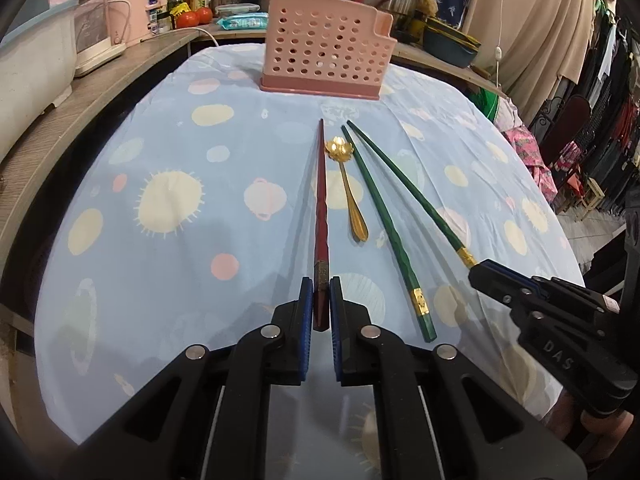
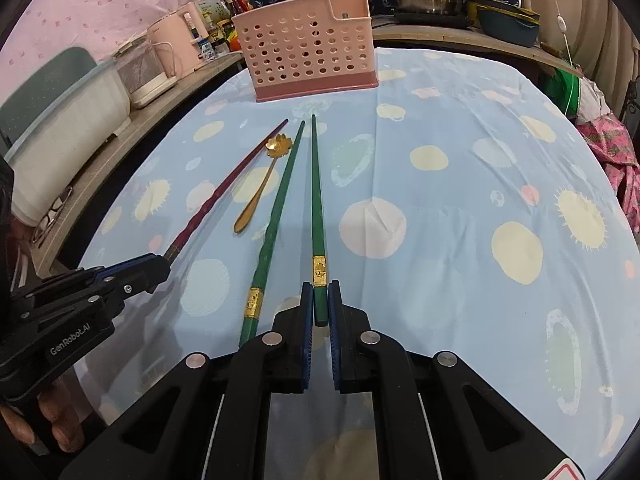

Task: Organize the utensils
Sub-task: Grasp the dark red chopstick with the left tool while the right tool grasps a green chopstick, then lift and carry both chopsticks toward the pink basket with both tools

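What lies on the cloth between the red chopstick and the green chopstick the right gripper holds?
Two things: the gold spoon beside the red chopstick, then the loose green chopstick, left of the gripped green chopstick. Both wrist views show it.

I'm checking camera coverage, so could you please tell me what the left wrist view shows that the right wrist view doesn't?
Only the left wrist view: tomatoes on the shelf and hanging clothes. Only the right wrist view: glasses on the shelf and a hand holding the left tool. Both: pink basket, gold spoon, red chopstick in the left tool, two green chopsticks, one in the right tool.
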`<move>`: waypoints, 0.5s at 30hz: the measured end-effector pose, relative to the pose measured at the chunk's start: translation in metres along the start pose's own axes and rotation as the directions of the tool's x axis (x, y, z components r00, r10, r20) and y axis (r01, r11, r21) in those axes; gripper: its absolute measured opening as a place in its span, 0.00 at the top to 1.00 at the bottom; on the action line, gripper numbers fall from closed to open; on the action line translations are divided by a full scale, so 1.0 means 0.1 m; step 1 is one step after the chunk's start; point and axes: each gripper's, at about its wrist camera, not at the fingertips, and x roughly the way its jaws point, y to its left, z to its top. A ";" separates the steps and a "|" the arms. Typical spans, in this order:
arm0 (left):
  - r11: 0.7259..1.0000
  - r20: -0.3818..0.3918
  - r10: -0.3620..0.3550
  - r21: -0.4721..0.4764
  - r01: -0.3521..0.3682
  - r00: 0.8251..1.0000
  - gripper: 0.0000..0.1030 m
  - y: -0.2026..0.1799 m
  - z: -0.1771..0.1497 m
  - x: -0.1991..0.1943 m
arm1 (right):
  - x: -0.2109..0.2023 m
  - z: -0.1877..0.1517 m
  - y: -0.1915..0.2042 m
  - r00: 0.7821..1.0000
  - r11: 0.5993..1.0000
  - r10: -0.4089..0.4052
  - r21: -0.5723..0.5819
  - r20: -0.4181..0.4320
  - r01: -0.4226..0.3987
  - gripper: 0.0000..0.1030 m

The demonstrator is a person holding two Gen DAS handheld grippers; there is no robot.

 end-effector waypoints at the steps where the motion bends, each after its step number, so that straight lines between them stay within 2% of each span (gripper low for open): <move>1: 1.000 0.009 0.003 -0.001 -0.003 1.000 0.92 0.01 0.02 -0.02 | -0.04 0.02 0.00 1.000 1.000 0.001 0.000 0.010 -0.001 0.93; 10: 1.000 0.080 -0.003 -0.026 0.006 0.997 0.93 0.11 0.24 -0.24 | -0.37 0.33 -0.05 0.995 1.000 0.020 0.021 0.102 -0.023 0.93; 15: 1.000 0.145 0.006 -0.024 -0.003 0.989 0.93 0.12 0.44 -0.37 | -0.54 0.54 -0.09 0.986 1.000 0.016 0.024 0.168 -0.021 0.93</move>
